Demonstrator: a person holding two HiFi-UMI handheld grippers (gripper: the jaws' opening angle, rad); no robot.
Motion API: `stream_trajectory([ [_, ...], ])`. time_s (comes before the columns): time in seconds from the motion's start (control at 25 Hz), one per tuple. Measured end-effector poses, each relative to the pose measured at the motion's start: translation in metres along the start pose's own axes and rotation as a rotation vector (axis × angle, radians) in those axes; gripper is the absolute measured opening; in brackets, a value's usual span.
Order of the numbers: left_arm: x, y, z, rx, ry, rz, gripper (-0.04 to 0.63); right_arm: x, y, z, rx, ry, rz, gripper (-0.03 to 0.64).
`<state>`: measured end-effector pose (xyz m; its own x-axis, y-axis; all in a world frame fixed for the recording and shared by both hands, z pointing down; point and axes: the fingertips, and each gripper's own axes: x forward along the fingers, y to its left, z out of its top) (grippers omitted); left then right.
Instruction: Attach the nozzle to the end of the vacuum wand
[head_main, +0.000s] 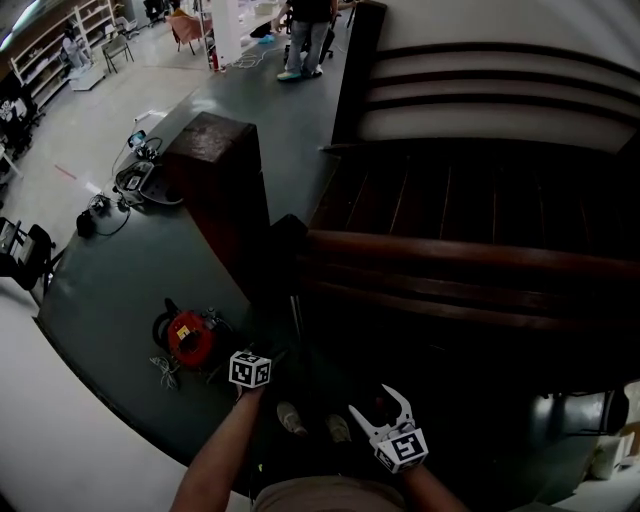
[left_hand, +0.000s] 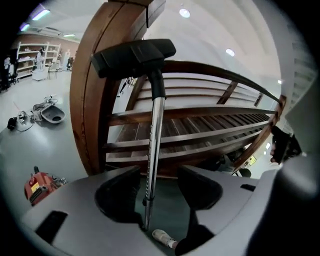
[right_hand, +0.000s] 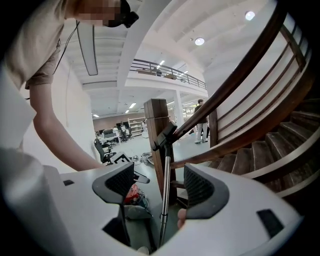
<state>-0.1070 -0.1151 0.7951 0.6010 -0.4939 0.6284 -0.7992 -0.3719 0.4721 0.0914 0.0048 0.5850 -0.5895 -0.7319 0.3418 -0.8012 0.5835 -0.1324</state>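
A chrome vacuum wand (left_hand: 154, 130) stands upright, and the black floor nozzle (left_hand: 134, 54) sits on its top end, up against the wooden stair rail. My left gripper (left_hand: 159, 172) is open; the wand passes between its jaws, close to the left one. My right gripper (right_hand: 157, 172) is open too, and the wand (right_hand: 165, 185) with the nozzle (right_hand: 164, 136) shows through its gap, farther off. In the head view the left gripper (head_main: 262, 355) and right gripper (head_main: 375, 402) are low, near the person's shoes. The red vacuum body (head_main: 190, 337) lies on the floor to the left.
A dark wooden newel post (head_main: 220, 190) and curved staircase (head_main: 450, 220) fill the middle and right. Cables and gear (head_main: 135, 180) lie on the grey floor beyond the post. A person (head_main: 305, 35) stands far off. A metal canister (head_main: 585, 412) sits at the lower right.
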Motion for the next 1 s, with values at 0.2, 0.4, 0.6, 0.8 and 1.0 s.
stream_trajectory([
  [0.2, -0.074, -0.025, 0.022, -0.017, -0.237, -0.001, 0.225, 0.000, -0.011, 0.024, -0.037, -0.052, 0.011, 0.313],
  [0.4, -0.153, -0.057, 0.034, 0.022, -0.384, 0.042, 0.225, -0.004, -0.019, 0.058, -0.083, -0.117, 0.037, 0.313],
  [0.6, -0.221, -0.089, 0.034, 0.058, -0.496, 0.113, 0.225, -0.014, -0.022, 0.088, -0.123, -0.174, 0.069, 0.313],
  [0.8, -0.270, -0.115, 0.029, 0.084, -0.572, 0.201, 0.224, -0.022, -0.020, 0.106, -0.158, -0.213, 0.113, 0.313],
  [1.0, -0.302, -0.132, 0.013, 0.072, -0.632, 0.285, 0.224, -0.028, -0.013, 0.108, -0.194, -0.217, 0.164, 0.313],
])
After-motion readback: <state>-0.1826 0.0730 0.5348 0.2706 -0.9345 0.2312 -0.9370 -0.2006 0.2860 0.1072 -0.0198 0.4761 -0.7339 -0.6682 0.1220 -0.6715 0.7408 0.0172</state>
